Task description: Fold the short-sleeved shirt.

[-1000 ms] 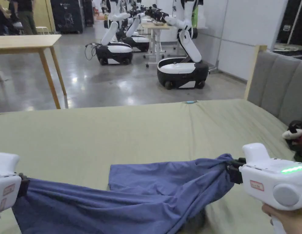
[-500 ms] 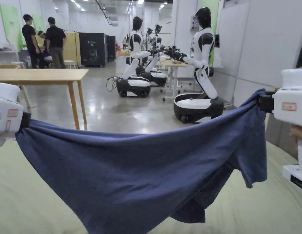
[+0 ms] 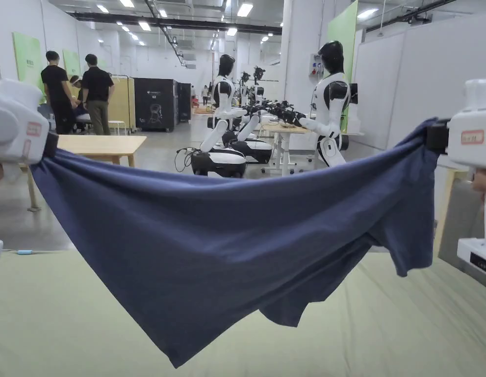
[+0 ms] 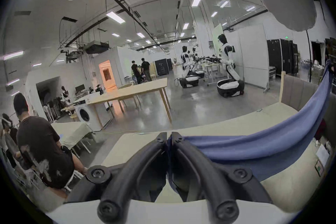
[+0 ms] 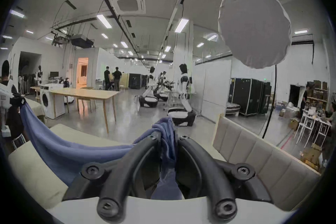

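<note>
I have the blue shirt point(image 3: 222, 245) strung up in the air between my two grippers, well clear of the pale green bed cover point(image 3: 65, 314) below it. My left gripper point(image 4: 169, 138) is clamped on one end of the cloth: in the left gripper view both black jaws meet tip to tip, with a thin edge of blue fabric pinched in the seam between them and the rest of the shirt running off to my right. My right gripper point(image 5: 168, 134) is clenched on the other end, and there the bite is thicker: a bunched wad of fabric sits between the jaws, pokes up past their tips and also spills down behind them toward the gripper body. In the head view the top edge of the shirt sags in a shallow curve from the left gripper point(image 3: 45, 145) across to the right gripper point(image 3: 435, 137), both at about the same height. Below that edge the cloth hangs in a broad, lopsided drape, its lowest point coming to a corner near the bottom of the view left of centre, while a shorter flap dangles under my right gripper. I cannot tell whether that low corner touches the bed cover.
</note>
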### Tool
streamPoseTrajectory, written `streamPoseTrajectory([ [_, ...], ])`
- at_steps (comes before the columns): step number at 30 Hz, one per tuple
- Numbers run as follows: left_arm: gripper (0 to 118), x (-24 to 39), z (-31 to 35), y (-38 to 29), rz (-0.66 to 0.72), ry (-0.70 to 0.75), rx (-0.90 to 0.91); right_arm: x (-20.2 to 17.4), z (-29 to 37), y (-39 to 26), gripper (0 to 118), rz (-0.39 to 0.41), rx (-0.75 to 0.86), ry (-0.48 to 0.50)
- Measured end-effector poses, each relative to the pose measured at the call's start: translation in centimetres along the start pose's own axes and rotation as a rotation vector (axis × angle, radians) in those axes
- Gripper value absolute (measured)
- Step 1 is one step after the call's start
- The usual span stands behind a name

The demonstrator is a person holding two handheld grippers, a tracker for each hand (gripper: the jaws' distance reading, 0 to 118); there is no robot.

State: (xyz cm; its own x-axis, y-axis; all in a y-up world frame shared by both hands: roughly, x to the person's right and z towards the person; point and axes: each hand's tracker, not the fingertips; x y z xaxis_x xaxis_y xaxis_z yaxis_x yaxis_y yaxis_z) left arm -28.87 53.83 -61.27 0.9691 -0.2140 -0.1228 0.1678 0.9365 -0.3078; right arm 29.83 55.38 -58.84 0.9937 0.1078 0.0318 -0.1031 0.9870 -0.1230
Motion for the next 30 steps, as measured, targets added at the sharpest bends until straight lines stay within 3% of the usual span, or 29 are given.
streamPoseTrajectory([
  [9, 0, 2.6, -3.2, -11.6, 0.044, -0.083, -0.170, 0.5, -3.9, -12.8, 15, -0.081, -0.130, -0.024],
  [12, 0, 2.3, -0.9, -14.3, 0.067, -0.116, -0.175, 1.3, -1.9, -15.7, 15, -0.021, -0.166, -0.013],
  [16, 0, 1.9, 4.3, -19.0, 0.078, -0.154, -0.194, 2.3, 4.4, -19.6, 15, -0.008, -0.188, 0.020],
  [20, 0, 2.1, 9.6, -25.7, 0.058, -0.190, -0.246, 2.6, 10.5, -25.5, 15, 0.038, -0.270, 0.115],
  [23, 0, 2.5, 12.8, -31.7, 0.101, -0.220, -0.354, 2.5, 14.0, -31.1, 15, 0.088, -0.352, 0.163],
  [27, 0, 3.1, 15.1, -39.2, 0.116, -0.239, -0.502, 2.1, 16.6, -38.1, 15, 0.070, -0.514, 0.187],
  [30, 6, 2.9, 15.6, -41.0, 0.136, -0.237, -0.555, 1.8, 17.2, -40.1, 15, 0.111, -0.568, 0.196],
])
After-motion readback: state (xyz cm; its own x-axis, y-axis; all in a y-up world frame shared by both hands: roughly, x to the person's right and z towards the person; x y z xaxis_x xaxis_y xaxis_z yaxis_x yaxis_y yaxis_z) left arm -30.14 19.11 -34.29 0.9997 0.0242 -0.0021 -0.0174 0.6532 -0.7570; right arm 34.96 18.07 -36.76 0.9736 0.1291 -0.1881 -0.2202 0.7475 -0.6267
